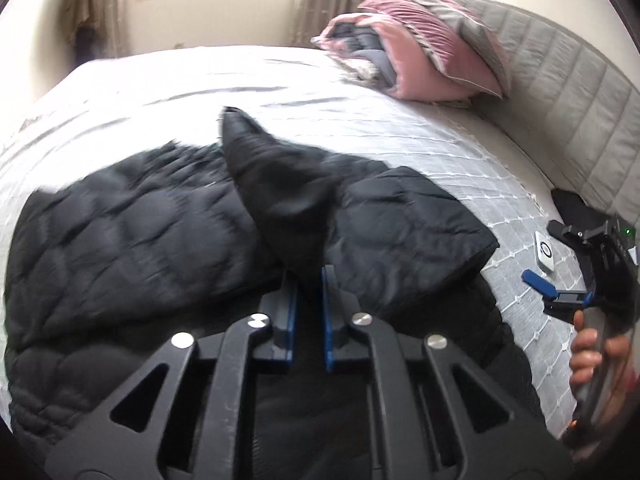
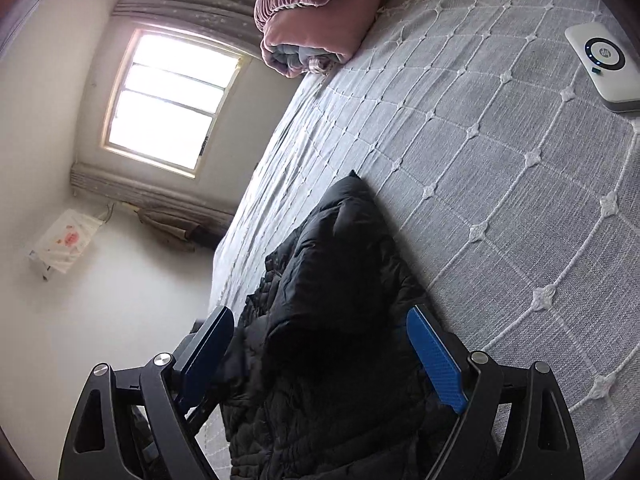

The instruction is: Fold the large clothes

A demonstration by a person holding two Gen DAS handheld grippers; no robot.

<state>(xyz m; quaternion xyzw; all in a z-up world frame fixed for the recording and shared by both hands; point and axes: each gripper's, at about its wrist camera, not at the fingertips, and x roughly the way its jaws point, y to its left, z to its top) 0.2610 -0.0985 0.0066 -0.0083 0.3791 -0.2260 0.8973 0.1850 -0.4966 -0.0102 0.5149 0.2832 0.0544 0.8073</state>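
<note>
A black quilted jacket point(image 1: 120, 232) lies spread over the near side of the bed. My left gripper point(image 1: 309, 280) is shut on a fold of it, and the pinched cloth rises from between the blue pads into a blurred peak point(image 1: 256, 152) that leans toward the far side. In the right wrist view the jacket point(image 2: 340, 248) runs out ahead of my right gripper point(image 2: 320, 316), whose blue fingers point(image 2: 436, 364) stand wide apart over it and press on nothing. The right gripper point(image 1: 560, 292) also shows at the left view's right edge, held by a hand point(image 1: 588, 352).
A grey bedspread point(image 1: 360, 120) with a white stitched grid covers the bed. Pink and grey pillows and a rolled duvet point(image 1: 420, 52) sit at the far end against a padded headboard point(image 1: 580, 92). A small white device point(image 2: 604, 64) lies on the spread. Beyond the bed is a window point(image 2: 168, 100).
</note>
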